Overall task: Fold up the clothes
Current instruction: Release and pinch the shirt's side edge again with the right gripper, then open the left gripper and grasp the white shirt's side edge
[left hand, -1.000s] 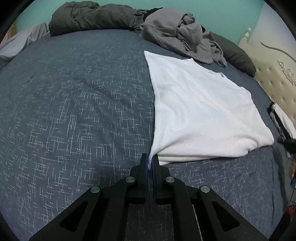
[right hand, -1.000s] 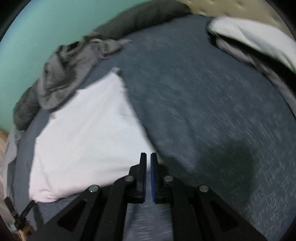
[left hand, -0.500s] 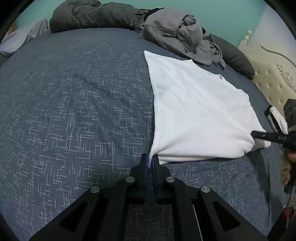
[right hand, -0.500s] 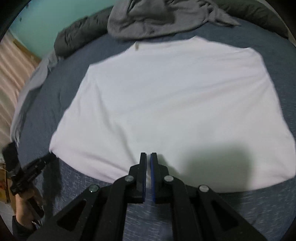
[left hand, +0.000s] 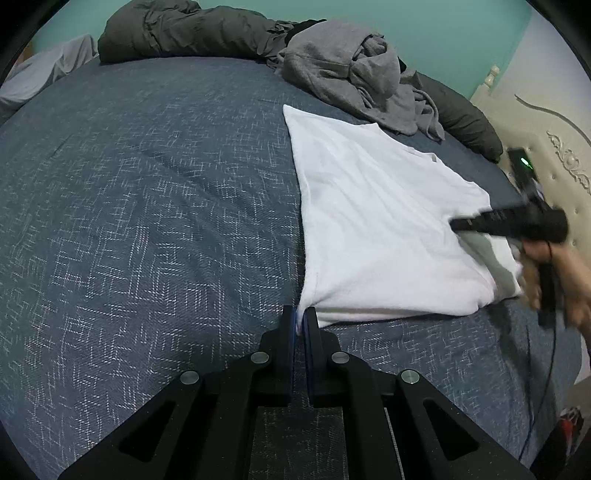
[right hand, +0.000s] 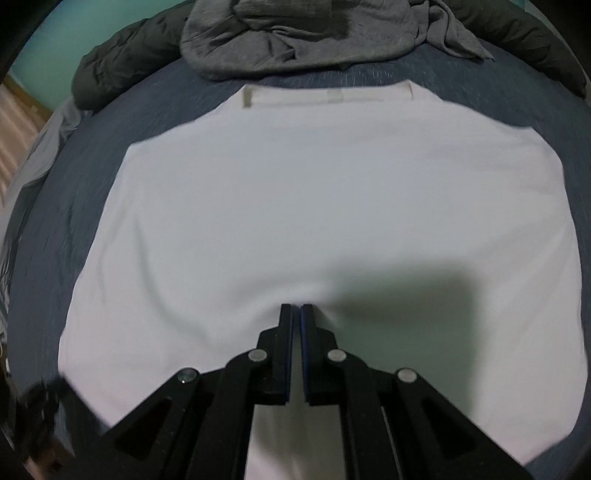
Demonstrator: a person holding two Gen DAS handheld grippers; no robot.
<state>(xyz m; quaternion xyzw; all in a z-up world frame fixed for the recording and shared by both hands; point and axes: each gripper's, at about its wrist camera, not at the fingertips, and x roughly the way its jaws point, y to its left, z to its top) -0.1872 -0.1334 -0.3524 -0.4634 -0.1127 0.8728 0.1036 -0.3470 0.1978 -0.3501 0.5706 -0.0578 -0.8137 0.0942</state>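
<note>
Nearest in the left wrist view, the left gripper (left hand: 299,318) has its jaws pressed together on the near corner of the white T-shirt (left hand: 373,229), pinching the cloth where the hem meets the left side edge. The corner is drawn up slightly into a small peak at the jaws.

The T-shirt lies spread flat on the bed (left hand: 147,206), which is covered in a dark blue sheet with a fine white crosshatch. The shirt is plain white and mostly smooth, with a few soft creases running from the hem toward the middle. Its sleeves are not visible at the sides, so the outline reads as a broad rectangle, wider at the hem. In the right wrist view the neckband shows at the far edge as a flat pale strip.

The right gripper (right hand: 296,309) hovers over the near middle of the shirt, jaws closed with only a thin slit between them and no cloth in them; its shadow falls on the fabric to the right. In the left wrist view this gripper appears at the right, blurred, held in a hand (left hand: 554,277).

Beyond the collar, a crumpled grey hoodie (right hand: 303,33) lies heaped, its edge just beside the shirt. Behind it a dark grey duvet (left hand: 184,33) runs along the far edge of the bed against a teal wall (left hand: 443,33).
</note>
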